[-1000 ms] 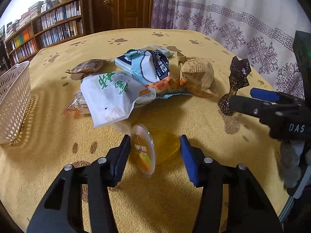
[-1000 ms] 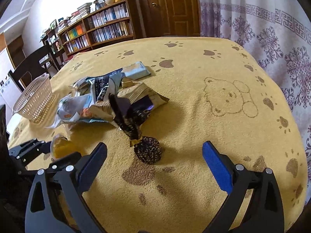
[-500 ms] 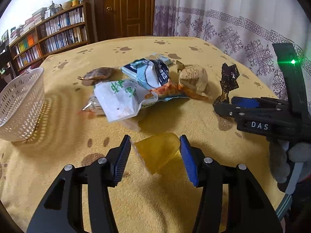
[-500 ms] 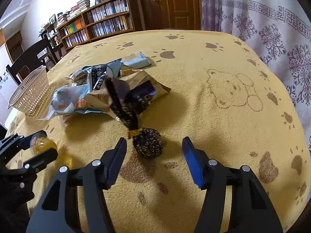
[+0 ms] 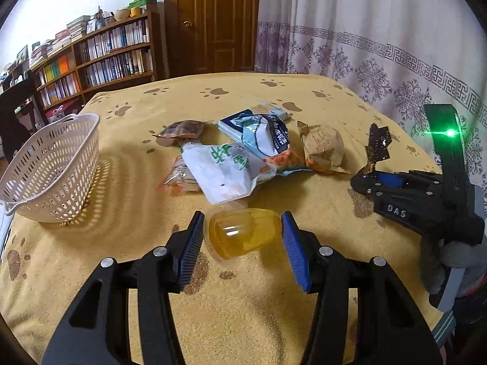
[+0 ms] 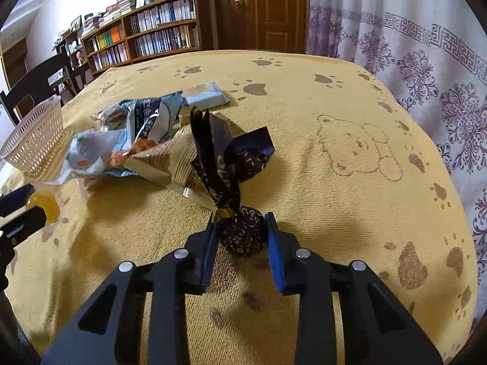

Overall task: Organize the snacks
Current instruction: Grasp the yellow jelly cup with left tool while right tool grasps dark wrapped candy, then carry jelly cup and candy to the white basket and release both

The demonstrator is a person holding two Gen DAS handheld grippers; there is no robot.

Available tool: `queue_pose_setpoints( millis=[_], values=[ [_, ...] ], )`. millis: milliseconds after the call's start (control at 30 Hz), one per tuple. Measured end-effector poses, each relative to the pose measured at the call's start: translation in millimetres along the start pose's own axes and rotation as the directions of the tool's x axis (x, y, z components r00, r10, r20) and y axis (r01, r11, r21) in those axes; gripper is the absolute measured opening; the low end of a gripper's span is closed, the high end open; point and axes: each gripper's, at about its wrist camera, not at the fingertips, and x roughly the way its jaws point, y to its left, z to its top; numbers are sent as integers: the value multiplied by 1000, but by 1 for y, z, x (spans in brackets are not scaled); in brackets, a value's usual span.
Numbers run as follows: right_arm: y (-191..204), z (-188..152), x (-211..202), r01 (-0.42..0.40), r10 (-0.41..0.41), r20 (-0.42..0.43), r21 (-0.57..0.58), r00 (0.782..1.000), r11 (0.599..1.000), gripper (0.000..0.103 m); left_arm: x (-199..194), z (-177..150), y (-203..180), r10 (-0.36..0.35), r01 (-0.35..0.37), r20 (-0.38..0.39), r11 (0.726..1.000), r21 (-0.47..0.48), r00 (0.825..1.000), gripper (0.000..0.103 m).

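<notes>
The right gripper [image 6: 240, 237] is closing from wide open onto the dark wrapped candy [image 6: 242, 232], both pads now touching it. The left gripper [image 5: 242, 237] is lifting the yellow jelly cup [image 5: 242, 235] away from the snack pile [image 5: 243, 155], turning its lid out of sight.

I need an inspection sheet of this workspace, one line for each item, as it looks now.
Surface: yellow paw-print tablecloth, some dark stains.
Job's things: yellow jelly cup; dark foil-wrapped candy; pile of snack packets; white basket, contents hidden.
Clutter: nothing seen.
Grippers: left hand-held gripper closed on the jelly cup; right hand-held gripper closed on the candy.
Cables: nothing seen.
Surroundings: bookshelf, wooden door, curtain.
</notes>
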Motion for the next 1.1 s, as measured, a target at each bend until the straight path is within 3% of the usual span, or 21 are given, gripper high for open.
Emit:
queue_pose_setpoints(
  millis=[433,667,1100],
  values=[
    [6,9,-48,-46,44,112,18,993,999,30,-30,7,22,75,-73,82,997,-28,994,53],
    [20,3,-57,-66,65,110,2,992,998,30,-49,11,37,146,-142,138,989,-39,980,53],
    [43,-11,-63,-87,88,88,-15,992,996,30,-67,14,69,215,-204,185,976,-76,959,53]
  ],
)
